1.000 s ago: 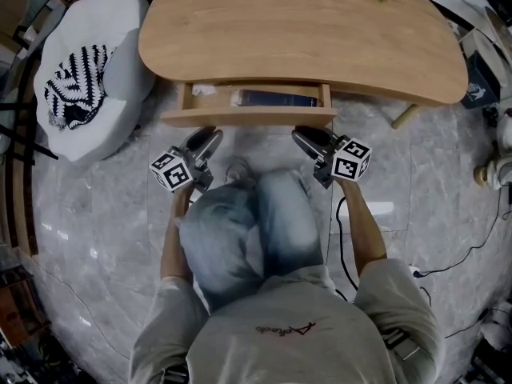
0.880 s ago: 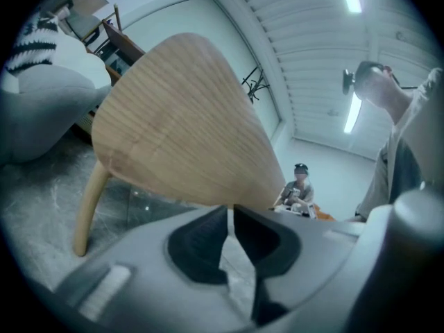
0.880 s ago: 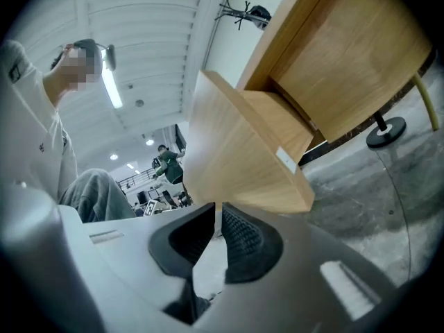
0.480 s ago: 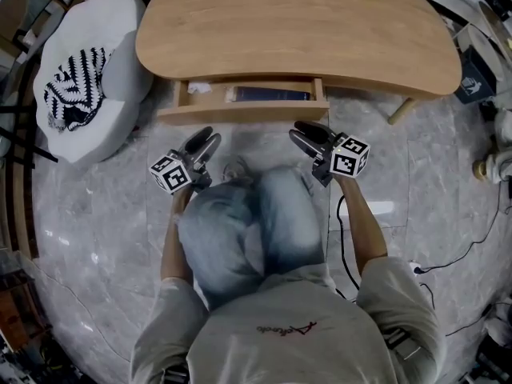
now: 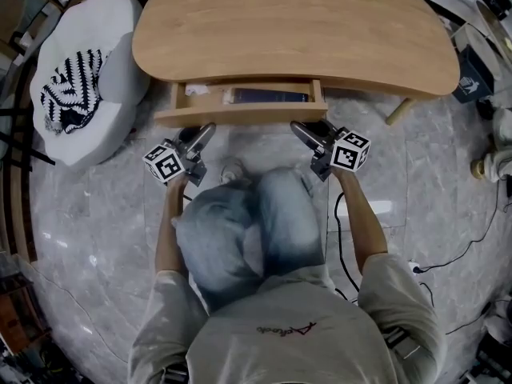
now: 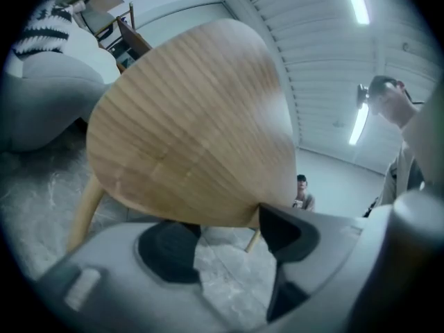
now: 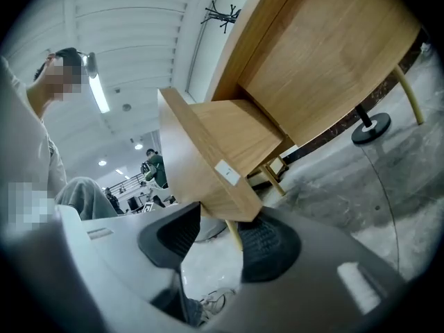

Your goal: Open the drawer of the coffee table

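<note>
The wooden coffee table [image 5: 296,30] has its drawer [image 5: 240,115] pulled partly out toward me, a dark book [image 5: 268,96] lying inside. My left gripper [image 5: 206,130] is at the left end of the drawer front and my right gripper [image 5: 301,126] at the right end, both pointing level at its lower edge. In the left gripper view the wood [image 6: 194,130] sits just above the left gripper [image 6: 225,245]; its jaws are opening and the pads are clear of it. The drawer's corner [image 7: 232,203] lies between the right gripper [image 7: 222,240]'s opening jaws, with no pad pressing.
A white pouf [image 5: 104,94] with a black-and-white striped cloth [image 5: 72,86] stands left of the table. A table leg [image 5: 400,112] and cables [image 5: 472,246] are on the marble floor to the right. My knees [image 5: 240,222] are just behind the grippers.
Both grippers' jaws have spread wider. The left gripper has edged closer to the drawer front. The drawer is out by about the same amount.
</note>
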Action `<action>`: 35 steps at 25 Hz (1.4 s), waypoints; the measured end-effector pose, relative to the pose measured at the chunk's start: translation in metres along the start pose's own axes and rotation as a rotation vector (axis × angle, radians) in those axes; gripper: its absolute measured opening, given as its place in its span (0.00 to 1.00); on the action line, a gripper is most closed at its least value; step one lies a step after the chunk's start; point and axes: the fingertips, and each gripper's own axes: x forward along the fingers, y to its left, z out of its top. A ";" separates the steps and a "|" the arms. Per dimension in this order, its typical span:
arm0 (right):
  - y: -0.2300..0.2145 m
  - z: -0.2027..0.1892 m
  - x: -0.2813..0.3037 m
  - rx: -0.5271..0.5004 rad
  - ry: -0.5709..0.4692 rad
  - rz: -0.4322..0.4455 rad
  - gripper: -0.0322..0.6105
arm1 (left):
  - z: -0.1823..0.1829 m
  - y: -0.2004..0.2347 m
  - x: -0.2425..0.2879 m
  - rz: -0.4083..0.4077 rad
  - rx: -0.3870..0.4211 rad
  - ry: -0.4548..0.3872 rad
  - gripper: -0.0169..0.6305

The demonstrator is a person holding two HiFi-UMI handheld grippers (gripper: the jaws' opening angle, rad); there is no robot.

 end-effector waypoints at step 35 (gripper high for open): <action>-0.011 -0.053 -0.043 -0.443 0.253 -0.310 0.24 | -0.072 -0.002 -0.045 0.235 0.414 0.327 0.26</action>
